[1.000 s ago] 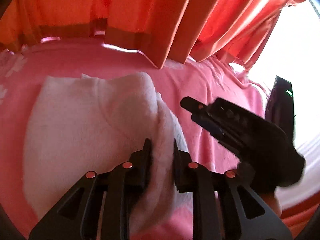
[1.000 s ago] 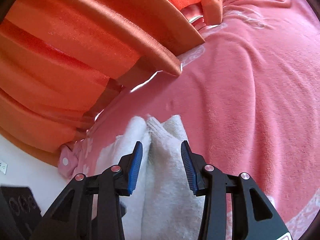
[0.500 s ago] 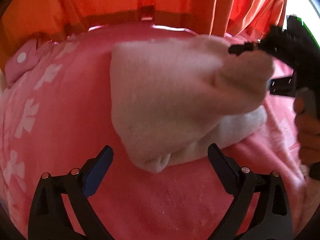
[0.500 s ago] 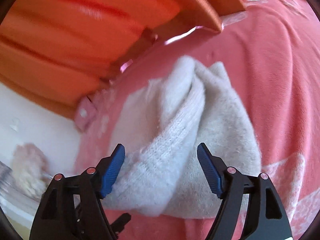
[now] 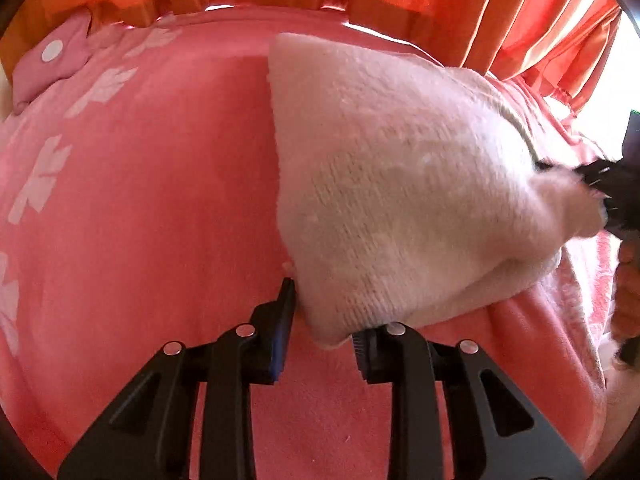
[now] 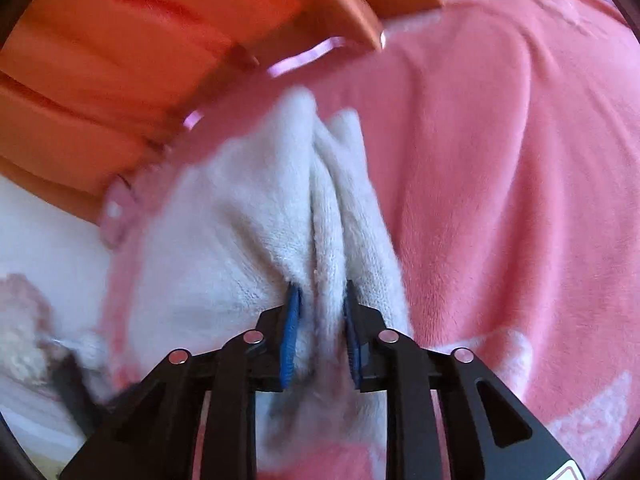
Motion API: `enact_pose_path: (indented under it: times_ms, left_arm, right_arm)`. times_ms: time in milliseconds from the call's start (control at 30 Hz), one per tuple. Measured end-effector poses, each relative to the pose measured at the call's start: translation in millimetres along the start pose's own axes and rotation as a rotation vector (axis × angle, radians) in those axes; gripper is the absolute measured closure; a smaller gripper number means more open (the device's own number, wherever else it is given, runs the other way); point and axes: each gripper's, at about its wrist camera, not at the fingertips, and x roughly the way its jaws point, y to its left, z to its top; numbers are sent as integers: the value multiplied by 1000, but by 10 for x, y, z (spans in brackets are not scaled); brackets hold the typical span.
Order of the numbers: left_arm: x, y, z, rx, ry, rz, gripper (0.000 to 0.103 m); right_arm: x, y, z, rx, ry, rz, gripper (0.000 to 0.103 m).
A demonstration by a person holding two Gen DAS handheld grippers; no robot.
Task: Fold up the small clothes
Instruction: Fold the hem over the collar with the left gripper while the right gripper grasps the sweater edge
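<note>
Under both grippers, a pink fleece blanket [image 5: 140, 200] with paler leaf shapes along its left side, rumpled into soft ridges in the right wrist view. Beyond it, straight ahead of the fingers, orange curtains [image 5: 460, 4] hanging in folds down to the blanket's far edge, with glaring daylight at the far right of the left wrist view.

Ahead and left of the left gripper [image 5: 320, 332], a broad open stretch of blanket, running to a pink button tab [image 5: 48, 60] at the far-left corner. Between its parted jaws, the near corner of a white knitted garment [image 5: 400, 184], poking into the gap: left finger just beside the cloth's edge, right finger partly under its fold, not clamped. Garment spread ahead and rightward from there, lying on the blanket.

At the right edge of that view, the right gripper [image 6: 320, 336], blurred and cut off by the frame, with a pinched tuft of the garment at its tips. From its own camera, blue pads closed on a bunched ridge of white cloth, folds rising ahead of the fingers. To the right of that, bare blanket. Lower left there smeared by motion: pale fuzzy shapes and something dark, not identifiable.
</note>
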Motion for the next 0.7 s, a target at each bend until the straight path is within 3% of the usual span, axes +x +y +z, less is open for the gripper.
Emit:
enact_pose_path:
  times_ms: [67,167,200,233,267,300,333,400,433,467,500,533,633,667,700]
  left_arm:
    - [-103,5,-2,-5,1,-19,77]
    - [-527,-111,-49,16,-56,-87,78]
    - [-702,-159,-49,23,-99,-119,75]
    - [-828,-203,-22,22,-135,-141,70]
    - [-889,-230,19,19,-156,-146,57]
    - [-926,-285,79,19,-178,-149,47]
    - [-899,-336,161,26,-195,-135,47]
    - [-665,-388,298,31,-164,-72,48]
    - [-548,-389,325,21,-137,-50,51]
    - [-442,-375,346,10,-108,-38,60]
    - [-370,-345,359,2,-93,-25,60]
    - [-352,-328,339,4,-93,-14,60]
    - [-272,-290,279,26,-77,12,60]
    - [-229,-270,288,26,-64,10,60]
    - [-194,-270,276,27,-50,13,60]
  right_arm:
    - [-240,86,34,-32,-63,-29,65]
    - [-346,256,143,-72,-58,3,50]
    - [-285,354,174,-109,-37,15,46]
    - [-215,425,204,-135,-16,18,35]
    - [-10,514,236,-168,24,17,29]
    - [128,541,278,-171,45,-3,29]
    - [337,569,305,-164,79,-44,29]
    - [751,555,339,-135,159,-104,37]
    - [795,611,358,-131,158,-87,56]
    - [692,754,395,-169,126,-80,85]
    - [498,895,434,-206,68,-62,86]
    - [271,994,478,-214,8,13,87]
    - [-33,963,499,-211,-78,97,88]
    - [66,907,483,-213,-56,53,88]
    - [392,783,444,-229,26,-84,88]
